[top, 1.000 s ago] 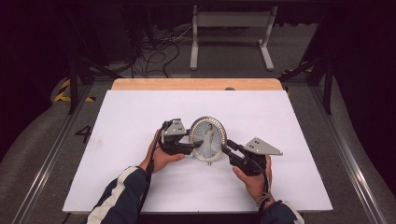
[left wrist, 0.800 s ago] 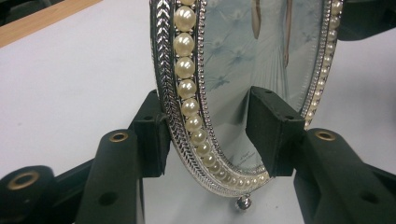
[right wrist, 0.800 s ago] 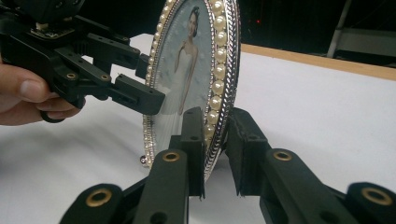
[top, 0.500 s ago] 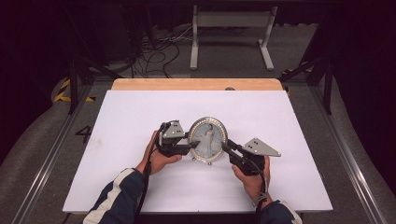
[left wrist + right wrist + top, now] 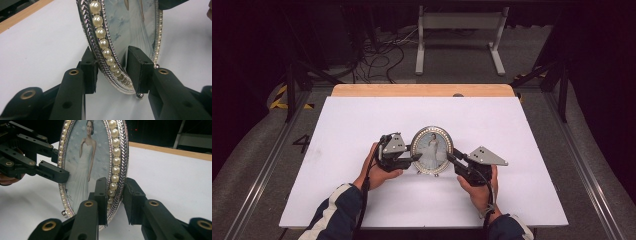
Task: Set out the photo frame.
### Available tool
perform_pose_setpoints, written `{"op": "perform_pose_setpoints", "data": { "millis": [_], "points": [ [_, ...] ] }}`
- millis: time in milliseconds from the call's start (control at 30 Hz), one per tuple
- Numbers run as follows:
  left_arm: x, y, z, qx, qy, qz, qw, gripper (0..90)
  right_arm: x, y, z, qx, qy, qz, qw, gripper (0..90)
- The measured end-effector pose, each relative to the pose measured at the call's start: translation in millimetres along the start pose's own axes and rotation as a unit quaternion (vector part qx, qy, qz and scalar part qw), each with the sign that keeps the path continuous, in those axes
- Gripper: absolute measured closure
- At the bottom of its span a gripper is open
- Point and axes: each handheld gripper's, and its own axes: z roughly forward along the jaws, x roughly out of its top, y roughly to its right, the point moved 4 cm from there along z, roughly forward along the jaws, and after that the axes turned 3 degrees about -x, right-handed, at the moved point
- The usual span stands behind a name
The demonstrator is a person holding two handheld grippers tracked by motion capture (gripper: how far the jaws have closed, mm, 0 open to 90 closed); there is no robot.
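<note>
Change since earlier: the left tongs (image 5: 414,158) have just been closing on the left edge of the oval photo frame (image 5: 432,149), with the frame's rim between the jaws; both hands sit about where they were, and the frame stands on the same spot.
Photo frame: upright near the middle of the white counter (image 5: 362,120), slightly toward the person's side, its picture of a figure in a white dress facing the person; a ring of pearls and a silver braided rim run around it.
Left tongs: in the left gripper view (image 5: 113,72), one jaw is behind the rim and one in front of the glass, low on the frame's edge; the pads sit very close to both faces, but whether they press cannot be told for certain.
Right tongs: (image 5: 451,157) come in from the frame's right edge; in the right gripper view (image 5: 115,195) the front jaw lies against the pearl border and the back jaw against the rear of the rim, pinching the frame.
Hands: the left hand (image 5: 379,172) and right hand (image 5: 479,187) each grip a tool body just beside the frame.
Frame feet: a small silver ball foot (image 5: 140,95) rests on the counter.
</note>
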Motion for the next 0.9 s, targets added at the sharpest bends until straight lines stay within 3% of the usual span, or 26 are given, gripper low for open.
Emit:
{"op": "perform_pose_setpoints", "data": {
  "millis": [900],
  "points": [
    [-10.2,2.8,-3.6,-0.003,0.0,-0.015,0.9999,63.5,-1.1,-3.8,5.3,0.007,-0.011,-0.016,0.9998,73.2]
  ]
}}
